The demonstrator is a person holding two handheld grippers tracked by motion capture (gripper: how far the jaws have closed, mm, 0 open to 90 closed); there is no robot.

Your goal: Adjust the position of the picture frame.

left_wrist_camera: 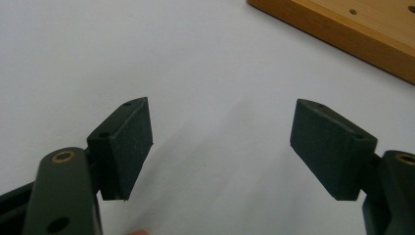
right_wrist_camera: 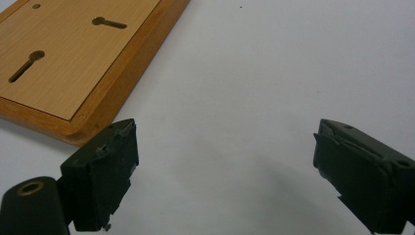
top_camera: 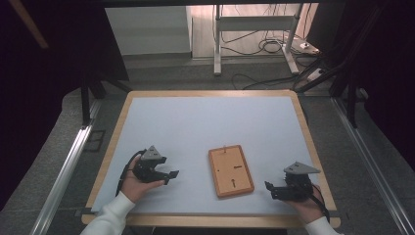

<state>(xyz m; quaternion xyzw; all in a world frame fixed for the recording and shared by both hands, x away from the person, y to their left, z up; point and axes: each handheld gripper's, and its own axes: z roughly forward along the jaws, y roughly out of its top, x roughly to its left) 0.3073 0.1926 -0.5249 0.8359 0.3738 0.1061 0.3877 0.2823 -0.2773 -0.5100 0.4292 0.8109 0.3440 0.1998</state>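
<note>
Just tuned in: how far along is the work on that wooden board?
Nothing looks done: the flat rectangular wooden board with keyhole slots lies untouched on the white table. Nothing is in hand: left hand-held gripper and right hand-held gripper flank it, jaws open, empty. Reaching and gripping it remain.

Even, soft light falls on the pale tabletop (top_camera: 205, 127) in the high view, while its surroundings sink into darkness. Both gripper views are mildly grainy; faint, diffuse shadows spread under the near black pads (left_wrist_camera: 129, 147), which look slightly soft.
</note>
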